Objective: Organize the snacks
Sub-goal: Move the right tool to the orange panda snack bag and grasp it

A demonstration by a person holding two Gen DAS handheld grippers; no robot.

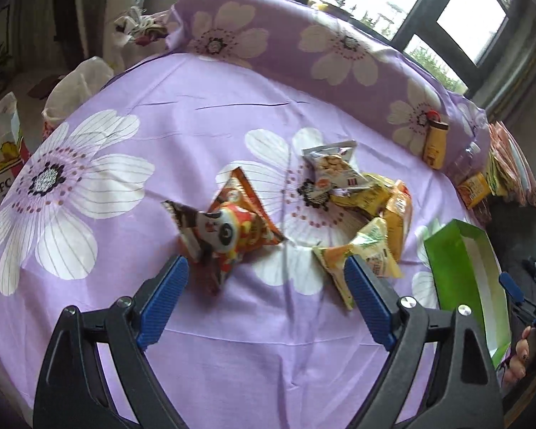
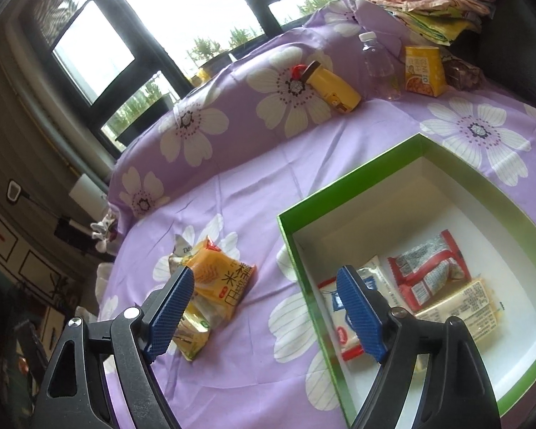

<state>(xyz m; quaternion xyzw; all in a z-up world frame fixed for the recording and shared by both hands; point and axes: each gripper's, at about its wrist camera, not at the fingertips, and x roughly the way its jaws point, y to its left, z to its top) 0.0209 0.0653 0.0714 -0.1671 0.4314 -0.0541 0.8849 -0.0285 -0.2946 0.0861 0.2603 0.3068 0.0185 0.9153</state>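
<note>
Roughly midway, by my reckoning: three or four packets are lying in the green box (image 2: 403,157), a red one (image 2: 428,275) among them. Left outside are an orange panda bag (image 1: 228,228), a silver pouch (image 1: 334,164) and several yellow packs (image 1: 386,214), all sitting loose on the purple flowered sheet (image 1: 160,125). The left gripper (image 1: 268,300) is hovering wide and empty near the panda bag; the right gripper (image 2: 264,307) is gaping wide too, empty, straddling the box's near wall. A bolster (image 2: 268,82), bottle (image 2: 378,64) and windows are lining the far side.
</note>
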